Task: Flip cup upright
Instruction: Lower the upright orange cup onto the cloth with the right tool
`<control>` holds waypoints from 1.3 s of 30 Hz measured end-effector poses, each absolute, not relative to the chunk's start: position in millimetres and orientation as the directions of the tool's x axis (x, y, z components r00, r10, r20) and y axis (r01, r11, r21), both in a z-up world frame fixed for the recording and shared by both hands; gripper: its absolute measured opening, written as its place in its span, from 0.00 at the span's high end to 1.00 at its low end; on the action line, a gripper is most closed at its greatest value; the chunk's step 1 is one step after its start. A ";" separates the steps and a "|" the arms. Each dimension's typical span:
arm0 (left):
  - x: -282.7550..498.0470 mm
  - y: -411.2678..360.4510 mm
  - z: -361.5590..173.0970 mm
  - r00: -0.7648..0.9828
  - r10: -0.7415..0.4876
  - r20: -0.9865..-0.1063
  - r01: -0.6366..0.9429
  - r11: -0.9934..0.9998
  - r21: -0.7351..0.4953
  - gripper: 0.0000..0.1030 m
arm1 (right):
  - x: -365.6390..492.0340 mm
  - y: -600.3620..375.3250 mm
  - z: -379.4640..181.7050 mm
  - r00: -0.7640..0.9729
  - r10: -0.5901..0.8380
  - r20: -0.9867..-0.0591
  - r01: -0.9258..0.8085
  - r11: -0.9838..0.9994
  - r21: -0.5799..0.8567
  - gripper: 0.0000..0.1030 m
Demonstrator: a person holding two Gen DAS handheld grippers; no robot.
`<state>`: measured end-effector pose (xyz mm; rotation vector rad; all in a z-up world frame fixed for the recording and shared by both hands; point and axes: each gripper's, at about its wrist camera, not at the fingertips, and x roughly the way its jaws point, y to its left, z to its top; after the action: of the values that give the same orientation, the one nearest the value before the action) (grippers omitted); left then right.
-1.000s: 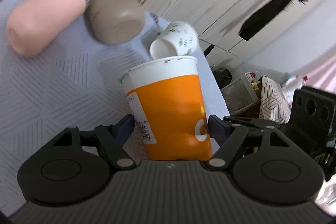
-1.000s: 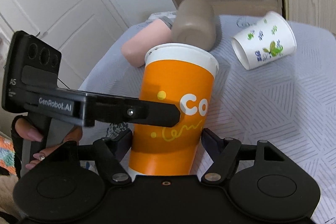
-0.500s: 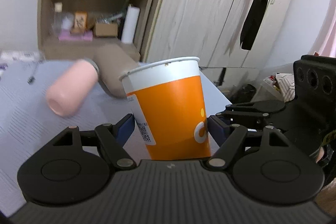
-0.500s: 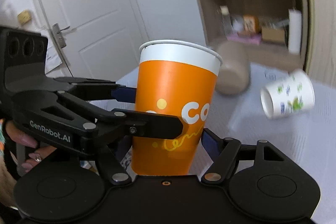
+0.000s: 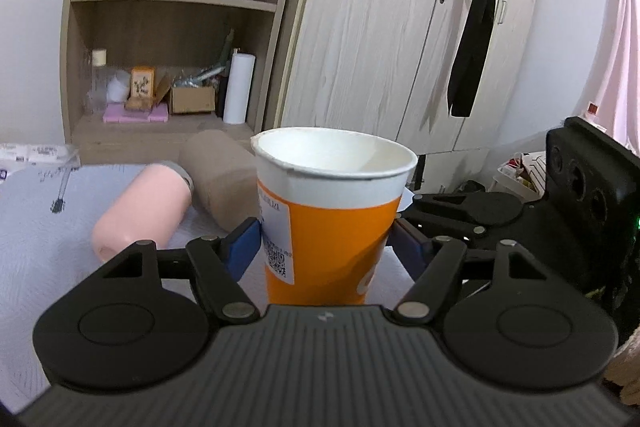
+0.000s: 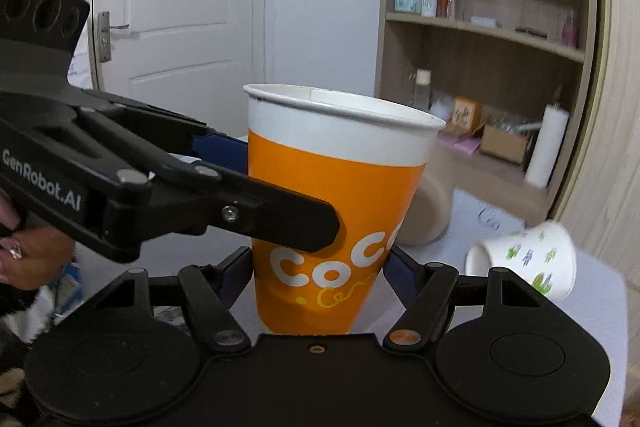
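An orange paper cup with a white rim (image 5: pixel 332 227) stands mouth up between the blue pads of my left gripper (image 5: pixel 326 247), which is shut on it. It also shows in the right wrist view (image 6: pixel 332 227), where my right gripper (image 6: pixel 318 273) is shut on its lower part. The left gripper's body (image 6: pixel 120 179) crosses in front of the cup there. The right gripper's body (image 5: pixel 520 227) shows at the right in the left wrist view. The cup's base is hidden behind the gripper bodies.
A pink tumbler (image 5: pixel 140 207) and a taupe tumbler (image 5: pixel 216 167) lie on their sides on the grey patterned table (image 5: pixel 36 227). A white flowered paper cup (image 6: pixel 528 263) lies on its side at the right. A shelf unit (image 5: pixel 168 27) and wardrobe (image 5: pixel 400 47) stand behind.
Both grippers turned the orange cup from a forward tilt to upright, its open mouth now showing. The views swung up from the table to the shelf and door.
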<state>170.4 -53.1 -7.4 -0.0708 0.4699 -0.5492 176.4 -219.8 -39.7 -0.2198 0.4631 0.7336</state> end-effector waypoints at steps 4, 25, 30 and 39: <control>175.2 -55.6 -10.9 0.763 -0.514 -0.393 0.491 0.855 -0.164 0.31 | 174.8 -212.3 -45.9 0.711 0.543 -0.447 -0.663 0.730 -0.167 0.26; 183.4 -74.8 -24.8 0.791 -0.469 -0.394 0.457 0.880 -0.130 0.31 | 196.4 -218.9 -57.7 0.720 0.520 -0.460 -0.641 0.753 -0.153 0.25; 177.3 -76.0 -22.7 0.779 -0.480 -0.402 0.463 0.874 -0.147 0.26 | 192.8 -219.4 -54.1 0.722 0.527 -0.448 -0.633 0.764 -0.123 0.14; 164.5 -69.8 -17.0 0.775 -0.487 -0.403 0.455 0.872 -0.179 0.16 | 186.1 -231.5 -57.6 0.745 0.489 -0.454 -0.579 0.811 -0.078 0.14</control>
<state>164.5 -69.8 -17.0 -0.0730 0.4559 -0.5106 186.1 -231.5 -57.6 -0.2199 0.4330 0.5898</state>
